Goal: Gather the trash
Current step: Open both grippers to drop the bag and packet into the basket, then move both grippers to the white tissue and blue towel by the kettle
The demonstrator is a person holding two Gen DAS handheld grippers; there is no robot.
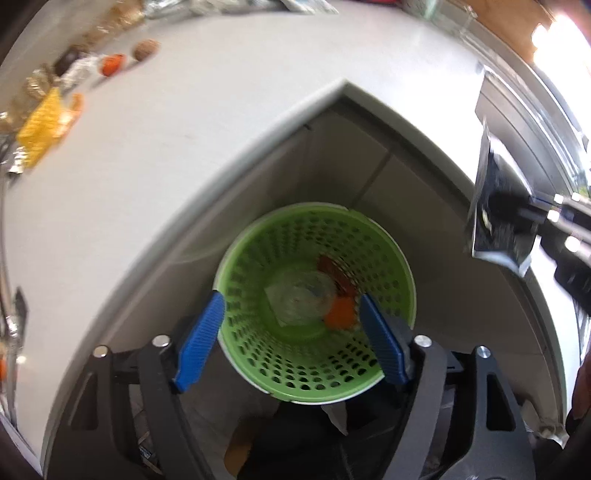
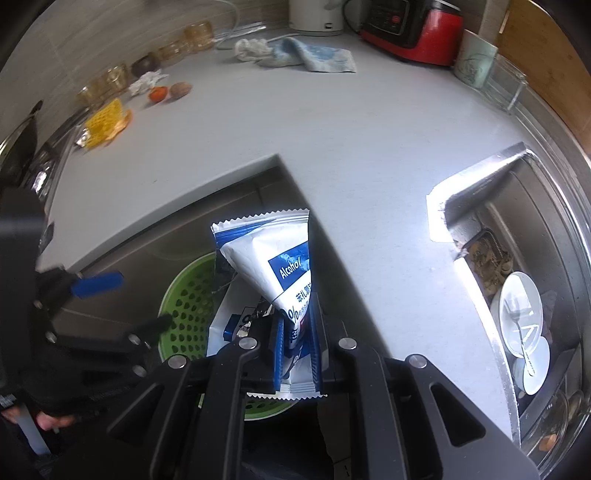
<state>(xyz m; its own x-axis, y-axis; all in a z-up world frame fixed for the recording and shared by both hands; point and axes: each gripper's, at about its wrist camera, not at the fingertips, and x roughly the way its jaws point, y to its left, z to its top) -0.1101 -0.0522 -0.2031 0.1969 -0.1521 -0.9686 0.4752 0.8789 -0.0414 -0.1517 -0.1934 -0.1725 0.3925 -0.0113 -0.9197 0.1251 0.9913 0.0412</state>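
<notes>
Basket: green perforated basket (image 1: pixel 314 302) is standing on the floor inside the corner notch of the grey counter (image 1: pixel 166 166); in the right wrist view it is partly hidden behind the packet.
Basket contents: clear crumpled plastic (image 1: pixel 299 295), an orange scrap (image 1: pixel 341 312) and a reddish-brown piece (image 1: pixel 334 271) are lying at the bottom.
Left claw: left gripper (image 1: pixel 291 325) is hanging over the basket mouth, pointing steeply down, its blue pads spread wide with nothing pressed between them.
Right claw: right gripper (image 2: pixel 295 343) is pinching a blue and white alcohol wipes packet (image 2: pixel 280 258) between nearly closed pads; the packet is sticking up past the fingertips above the basket's edge.
Left on counter: yellow mesh wrapper (image 2: pixel 103 122), crumpled white paper (image 2: pixel 147 81), a small orange fruit (image 2: pixel 159 94) and a brown nut-like thing (image 2: pixel 181 88) are sitting near the back wall, well apart from the basket.
Further back: blue cloth (image 2: pixel 314 55) is lying beside a red appliance (image 2: pixel 417 29).
Sink: steel sink (image 2: pixel 535 206) to the right is holding white dishes (image 2: pixel 521 310).
</notes>
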